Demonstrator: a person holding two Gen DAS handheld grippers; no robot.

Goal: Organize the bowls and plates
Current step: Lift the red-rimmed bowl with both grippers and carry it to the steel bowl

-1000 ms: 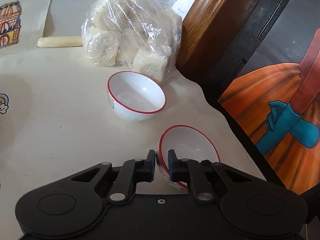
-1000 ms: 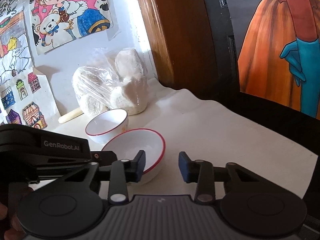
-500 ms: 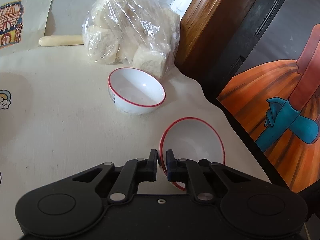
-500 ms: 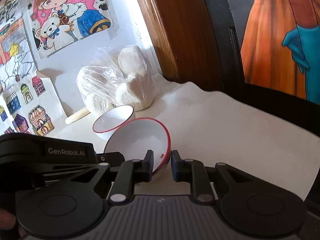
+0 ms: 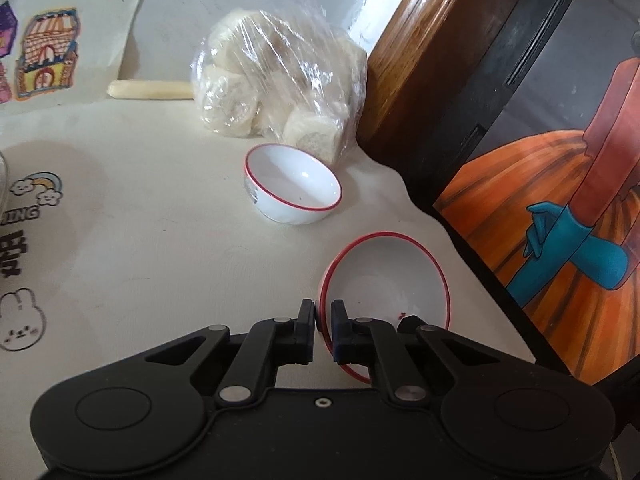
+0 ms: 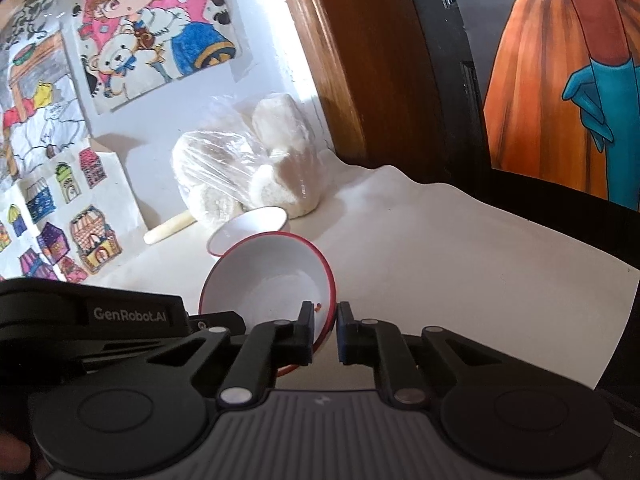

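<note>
Near bowl point(image 5: 384, 280): red-rimmed, empty, tilted on its side near the table's point(image 5: 160, 272) right edge.
Far bowl point(image 5: 292, 190): upright, empty, just in front of the bag point(image 5: 280, 84).
Left gripper point(image 5: 323, 330): closed on the near bowl's left rim.
Right gripper point(image 6: 325, 332): has just been closing; pinches the same bowl's right rim.
Bag: clear plastic, pale lumps inside, at the far edge against the wooden frame point(image 5: 416, 52).
Stick point(image 5: 150, 90): left of the bag.

Black tool point(image 6: 324, 330) with silver screws, "GenRobot.AI" marking
</note>
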